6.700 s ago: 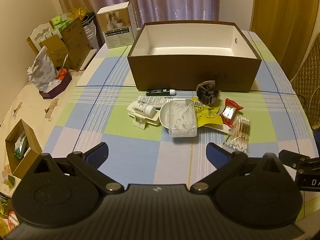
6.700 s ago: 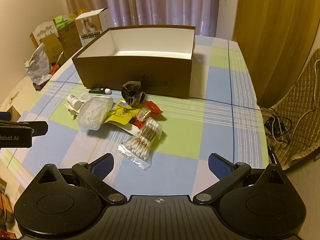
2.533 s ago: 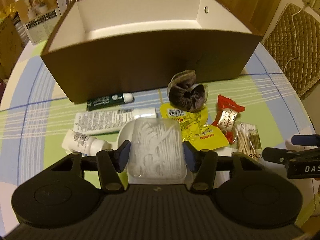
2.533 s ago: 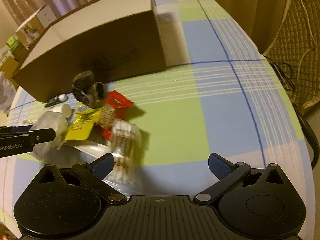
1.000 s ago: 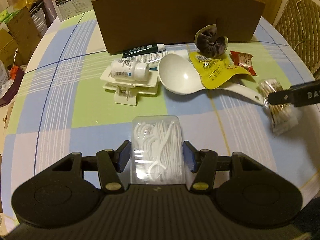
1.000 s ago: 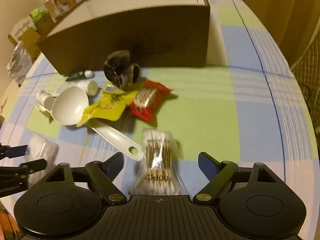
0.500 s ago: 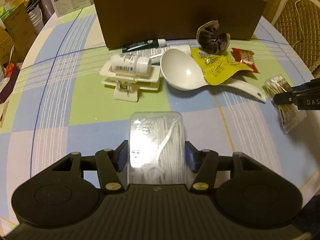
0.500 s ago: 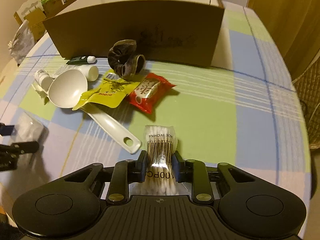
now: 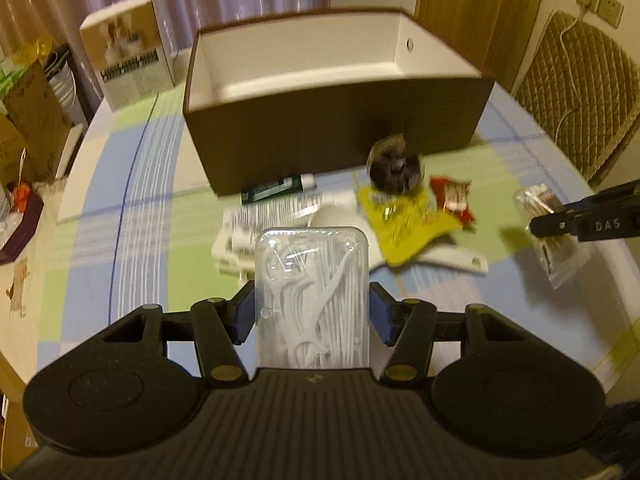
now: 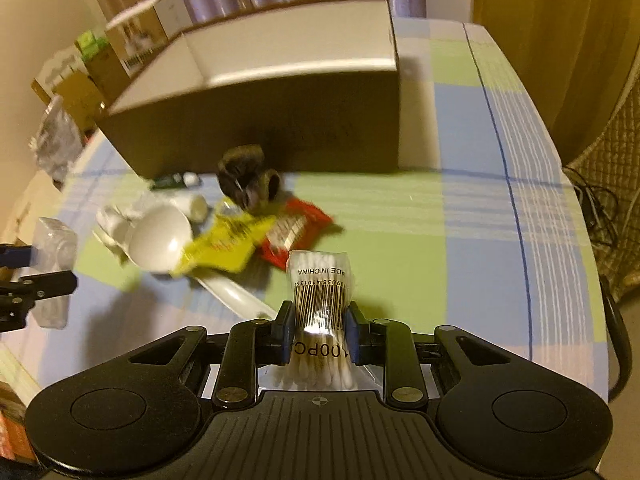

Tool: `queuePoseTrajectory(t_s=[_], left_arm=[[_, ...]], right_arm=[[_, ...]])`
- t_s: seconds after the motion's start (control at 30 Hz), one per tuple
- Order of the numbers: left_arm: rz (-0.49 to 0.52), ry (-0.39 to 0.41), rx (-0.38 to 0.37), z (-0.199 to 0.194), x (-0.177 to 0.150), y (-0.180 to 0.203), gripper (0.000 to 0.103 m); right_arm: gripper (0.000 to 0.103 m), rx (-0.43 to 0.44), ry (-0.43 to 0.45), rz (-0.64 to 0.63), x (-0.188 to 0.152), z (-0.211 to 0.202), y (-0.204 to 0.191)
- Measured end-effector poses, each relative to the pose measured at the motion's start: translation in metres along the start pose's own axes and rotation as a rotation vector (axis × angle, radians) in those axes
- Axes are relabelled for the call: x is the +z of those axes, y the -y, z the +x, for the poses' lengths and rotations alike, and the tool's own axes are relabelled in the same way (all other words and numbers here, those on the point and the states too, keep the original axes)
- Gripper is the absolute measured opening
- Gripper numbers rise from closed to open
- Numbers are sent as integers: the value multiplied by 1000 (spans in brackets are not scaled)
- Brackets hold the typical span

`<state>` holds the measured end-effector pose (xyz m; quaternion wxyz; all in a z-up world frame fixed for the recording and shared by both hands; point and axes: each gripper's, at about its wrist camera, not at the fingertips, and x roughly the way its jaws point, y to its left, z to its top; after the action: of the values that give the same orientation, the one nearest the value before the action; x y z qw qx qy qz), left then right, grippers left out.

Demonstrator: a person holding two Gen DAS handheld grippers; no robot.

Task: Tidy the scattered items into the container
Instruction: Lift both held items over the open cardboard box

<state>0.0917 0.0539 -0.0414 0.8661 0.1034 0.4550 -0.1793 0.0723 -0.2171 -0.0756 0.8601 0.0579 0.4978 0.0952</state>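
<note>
Both of your loads have come up off the cloth since half a second ago, and the brown box (image 9: 336, 128) now shows its white inside again across the upper middle of the left wrist view.

Your left gripper (image 9: 313, 312) is closed onto the clear case of floss picks (image 9: 312, 292), its blue pads pressed against the case's two long sides; the case stands at frame centre, covering part of the pile behind it. Your right gripper (image 10: 319, 334) is pinched tight on the bag of cotton swabs (image 10: 320, 304), barcode facing up, at lower centre of the right wrist view; the same bag hangs from that gripper at the right edge of the left wrist view.

Left on the checked tablecloth (image 10: 460, 240), in front of the box's near wall:
- dark scrunchie (image 10: 248, 180), touching or just beside the wall
- red snack packet (image 10: 296, 228), right of the yellow sachet (image 10: 228, 244)
- white ladle (image 10: 160, 236), with the sachet lying over part of it
- dark green tube (image 9: 276, 188) close to the wall, white bottle (image 10: 192, 204) below it
- white clip-like piece under the bottle, too blurred to name

Much of the pile is smeared by motion. A printed white carton (image 9: 132, 60) stands at upper left, beyond the box.
</note>
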Motion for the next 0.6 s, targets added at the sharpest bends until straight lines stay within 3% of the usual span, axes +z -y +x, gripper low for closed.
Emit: queuePoseTrajectory(t_s=[0.37,0.6], left_arm=[[11,119,11,-6,60,-14,53],[48,176,16,3,106,-21,53]], right_arm=[[29,154,113,-43,62,-16,-29],[29,169,190,-84,106,-23,-40]])
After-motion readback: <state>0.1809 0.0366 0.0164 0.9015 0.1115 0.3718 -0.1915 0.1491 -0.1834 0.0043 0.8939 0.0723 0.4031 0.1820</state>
